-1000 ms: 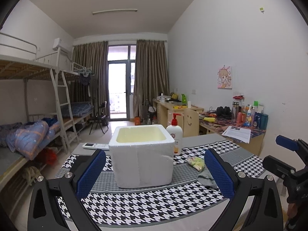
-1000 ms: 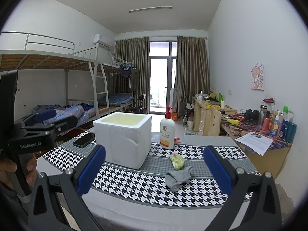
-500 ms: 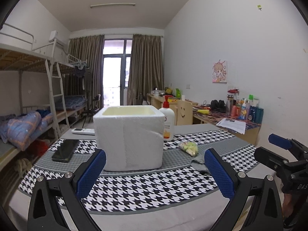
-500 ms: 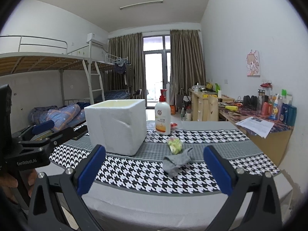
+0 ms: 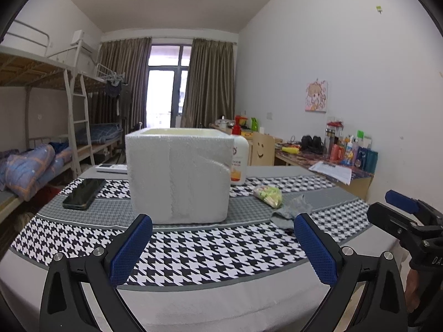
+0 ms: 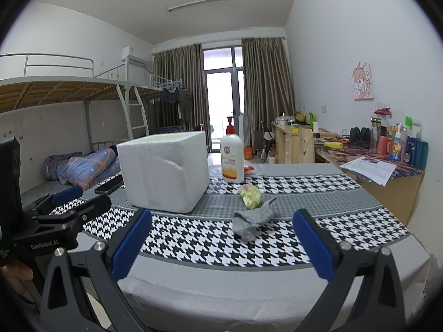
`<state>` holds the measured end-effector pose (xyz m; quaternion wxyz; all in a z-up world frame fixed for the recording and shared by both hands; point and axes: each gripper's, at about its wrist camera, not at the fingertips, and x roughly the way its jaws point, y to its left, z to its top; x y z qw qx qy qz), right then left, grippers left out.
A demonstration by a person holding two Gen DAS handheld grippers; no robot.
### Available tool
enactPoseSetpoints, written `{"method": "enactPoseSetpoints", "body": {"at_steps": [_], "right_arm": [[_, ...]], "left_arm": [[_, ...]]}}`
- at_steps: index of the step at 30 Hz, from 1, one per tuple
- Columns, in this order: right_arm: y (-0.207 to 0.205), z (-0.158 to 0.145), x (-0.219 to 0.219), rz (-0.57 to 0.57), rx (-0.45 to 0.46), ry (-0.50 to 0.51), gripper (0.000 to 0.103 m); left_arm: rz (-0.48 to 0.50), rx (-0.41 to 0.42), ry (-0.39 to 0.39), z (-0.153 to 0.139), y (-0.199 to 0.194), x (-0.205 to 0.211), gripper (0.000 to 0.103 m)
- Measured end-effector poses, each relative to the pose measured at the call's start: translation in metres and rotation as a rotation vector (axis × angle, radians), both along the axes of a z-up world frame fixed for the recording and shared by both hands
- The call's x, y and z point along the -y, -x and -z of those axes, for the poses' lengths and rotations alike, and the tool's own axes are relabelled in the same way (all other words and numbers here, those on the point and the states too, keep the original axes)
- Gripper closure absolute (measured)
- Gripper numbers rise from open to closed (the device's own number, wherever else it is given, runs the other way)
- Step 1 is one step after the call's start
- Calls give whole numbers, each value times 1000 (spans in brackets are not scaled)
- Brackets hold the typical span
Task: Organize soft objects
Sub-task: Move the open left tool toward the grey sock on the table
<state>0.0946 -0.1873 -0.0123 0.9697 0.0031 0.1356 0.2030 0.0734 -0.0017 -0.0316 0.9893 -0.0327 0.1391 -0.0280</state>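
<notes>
A white foam box stands open-topped on the houndstooth cloth. To its right lie a crumpled grey sock and a small clear bag of green and yellow pieces. My left gripper hangs open at the table's near edge, in front of the box, with nothing between its fingers. My right gripper is open too, low and facing the sock, empty. Each gripper shows at the side of the other's view.
A lotion pump bottle stands behind the box. A black phone and a white remote lie on the table's left. Bunk beds line the left wall; cluttered desks line the right.
Both grippers have sunk lower toward the table's near edge; the box top's inside is no longer seen. Both stay open.
</notes>
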Motion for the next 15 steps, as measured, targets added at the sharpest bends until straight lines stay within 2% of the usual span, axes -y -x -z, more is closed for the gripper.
{"method": "enactPoseSetpoints", "body": {"at_steps": [6,15], "right_arm": [[-6,6,5,15,-23,1,0],[-10,9,23,70,-42,-1,0]], "left_arm": [[13,-31,2,4,-13,5,1],[90,-79,-2,10,-35,28,1]]}}
